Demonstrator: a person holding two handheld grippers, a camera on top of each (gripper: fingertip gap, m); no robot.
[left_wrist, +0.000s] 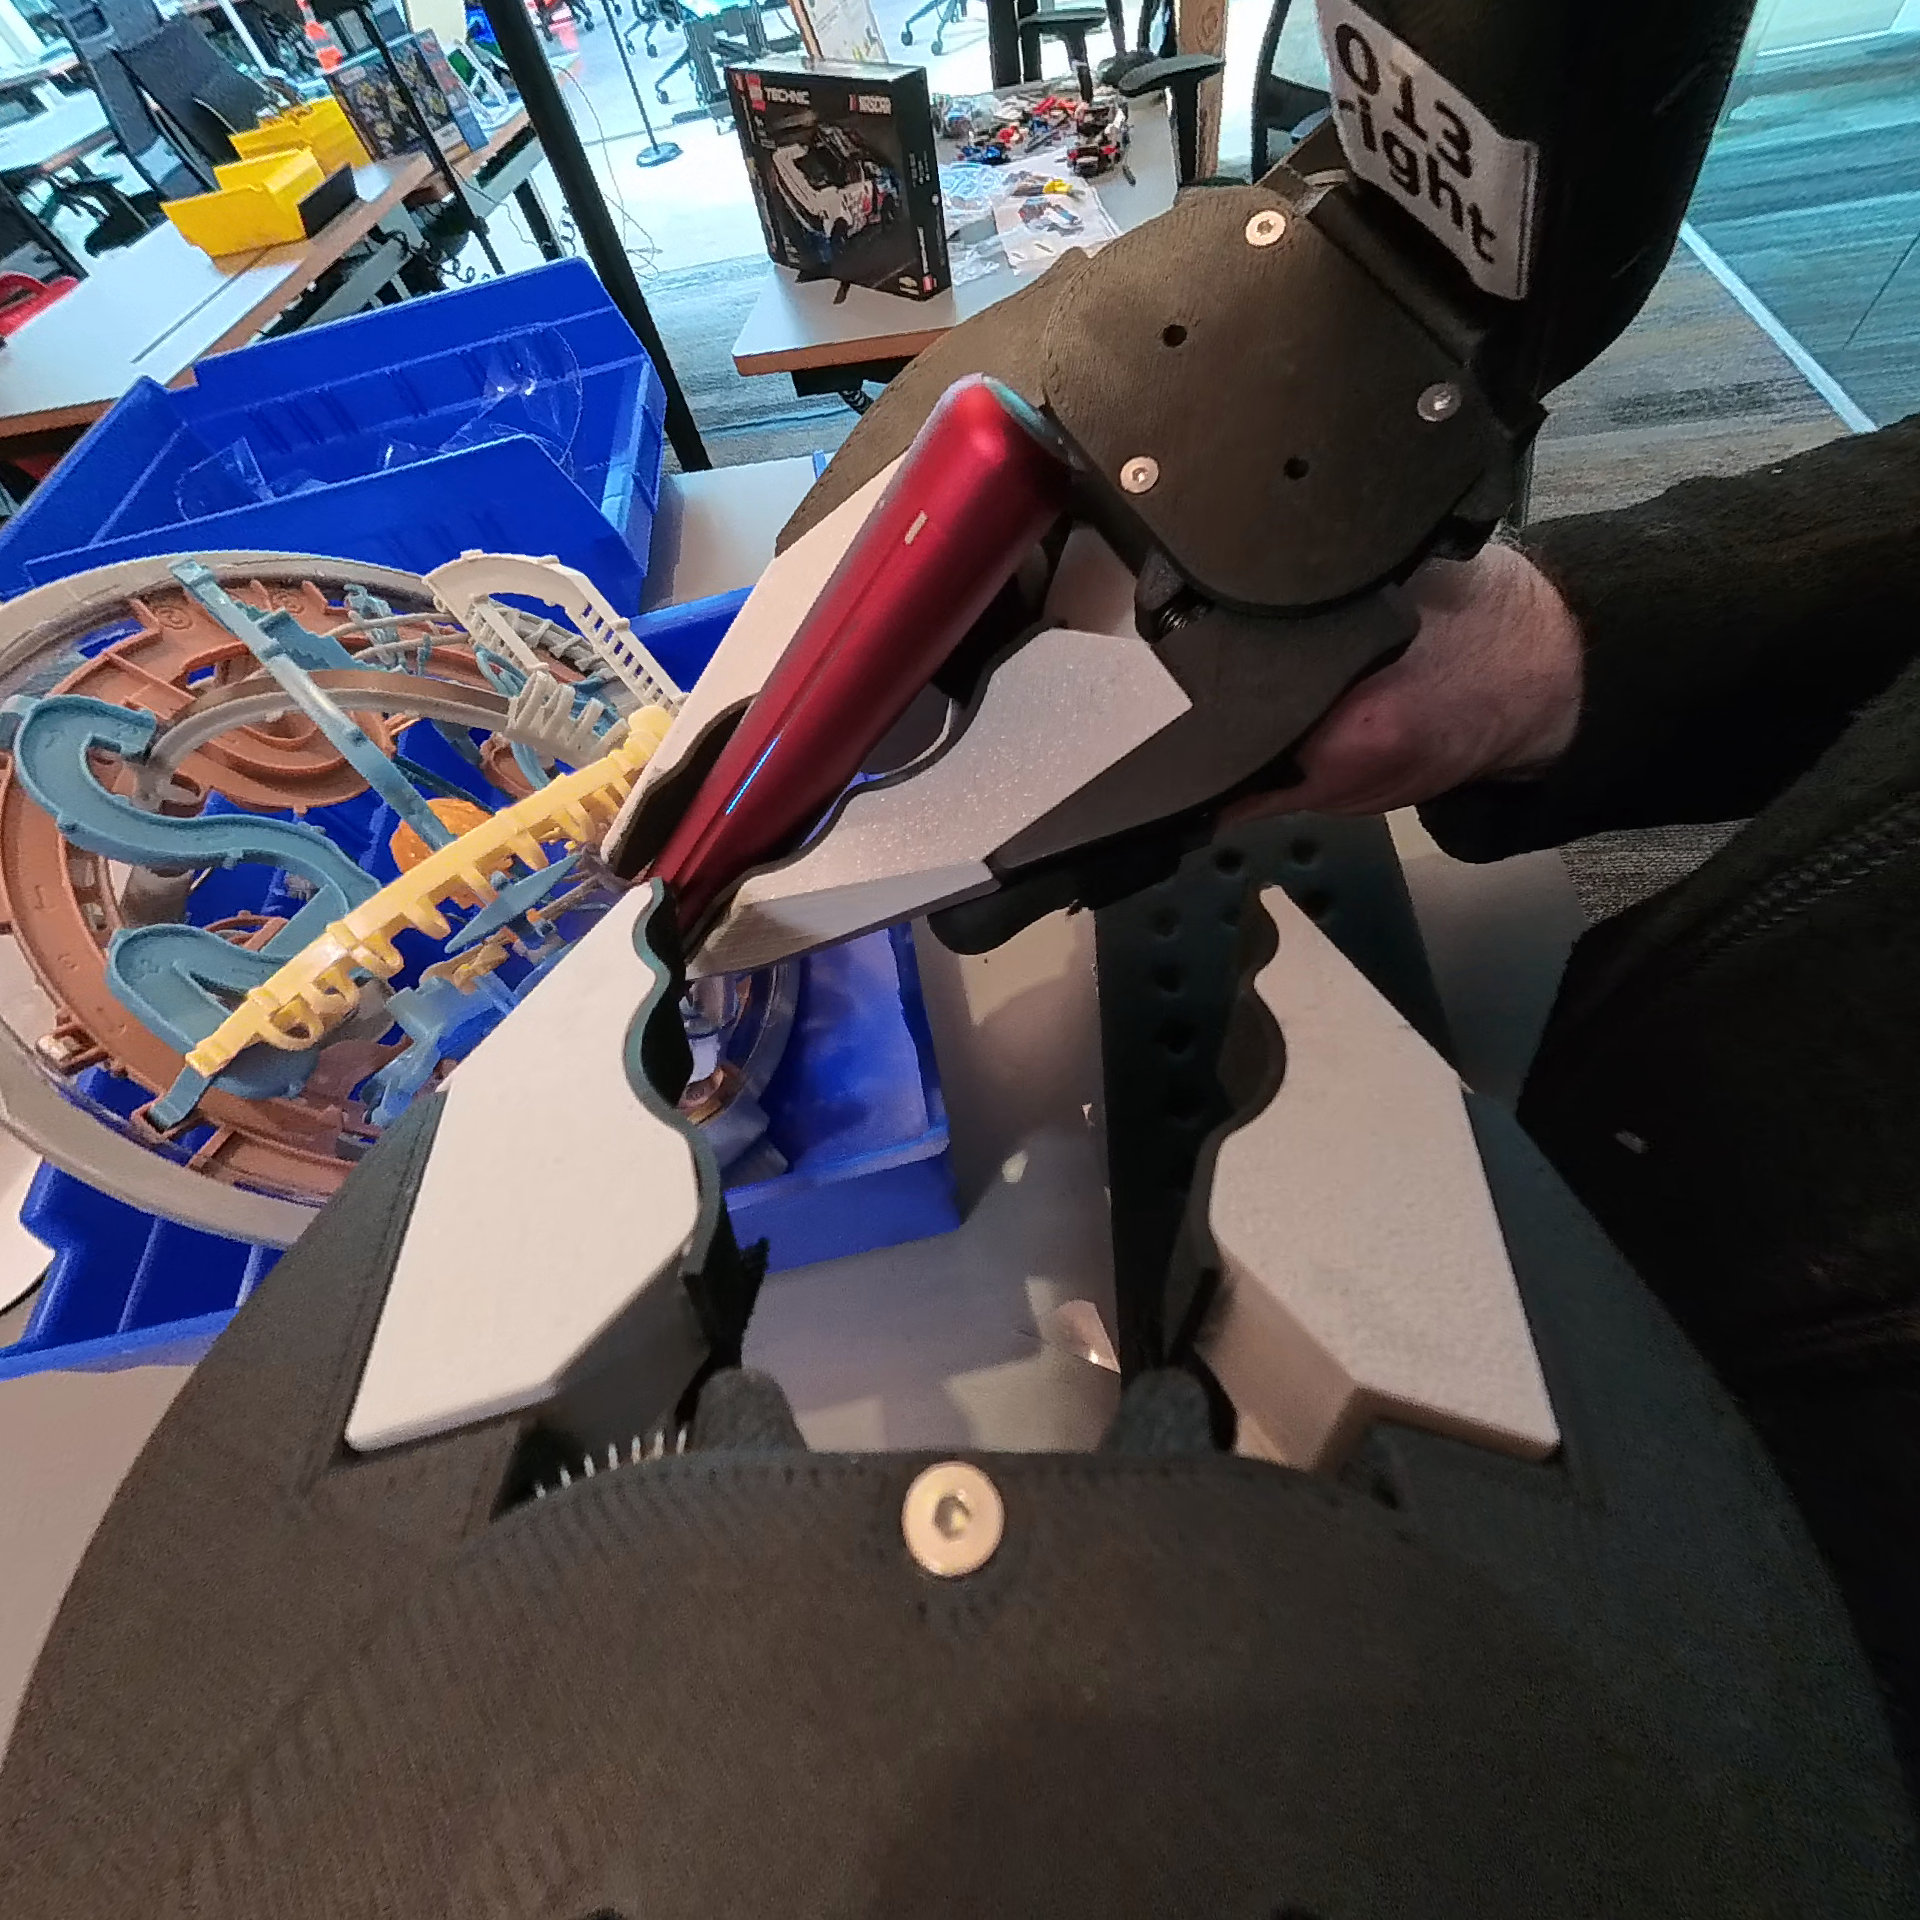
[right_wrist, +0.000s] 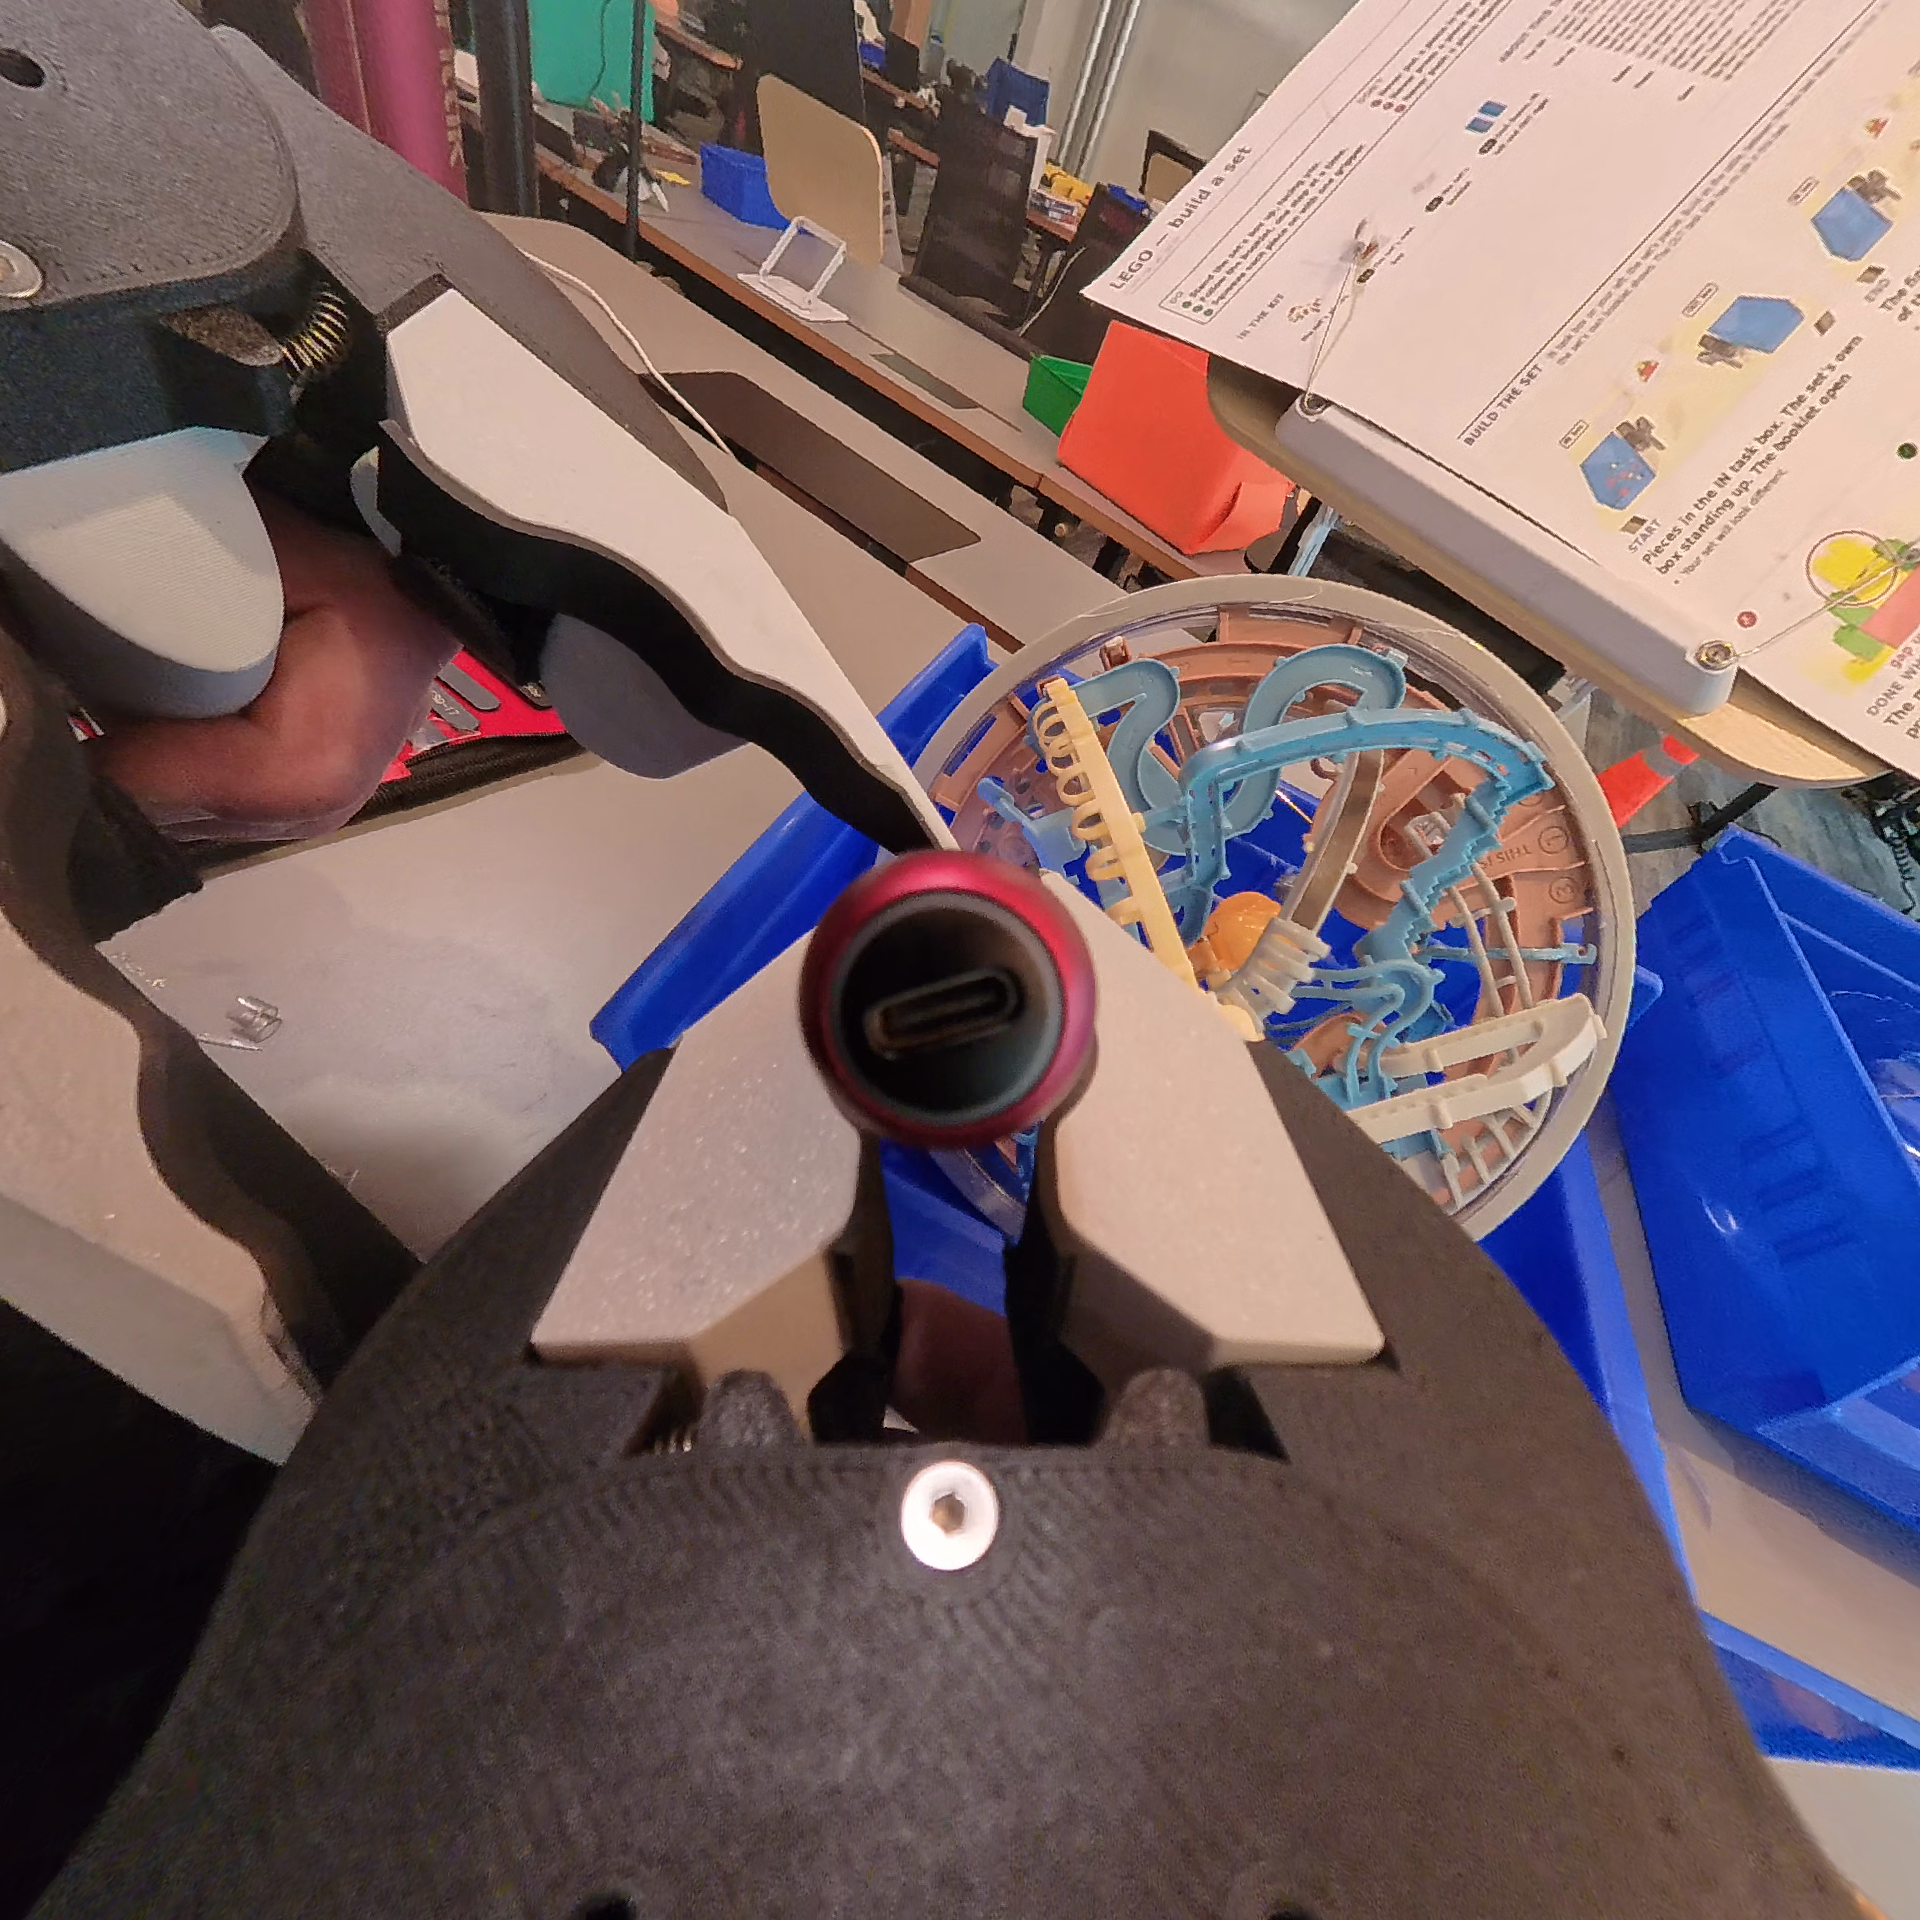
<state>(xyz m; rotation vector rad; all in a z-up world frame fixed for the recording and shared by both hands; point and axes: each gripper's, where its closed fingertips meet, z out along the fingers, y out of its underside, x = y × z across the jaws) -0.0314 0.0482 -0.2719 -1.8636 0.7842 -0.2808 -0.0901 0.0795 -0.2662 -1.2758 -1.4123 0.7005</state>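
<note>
My right gripper (right_wrist: 951, 1039) pinches a red tool (left_wrist: 831, 707) over the blue bin (left_wrist: 862, 1195) holding a maze ball (right_wrist: 1299, 883); left gripper (left_wrist: 961, 997) spread wide, its tip touching the tool.

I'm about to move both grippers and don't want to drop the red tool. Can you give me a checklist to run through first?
1. Right gripper shut on the red tool: ok.
2. Left gripper open and holding nothing: ok.
3. Left gripper clear of the red tool: not ok, one fingertip sits right at it.
4. Tool tip clear of the round maze toy: cannot tell, the tip is hidden.
5. Maze toy resting in the blue bin: ok.
</note>
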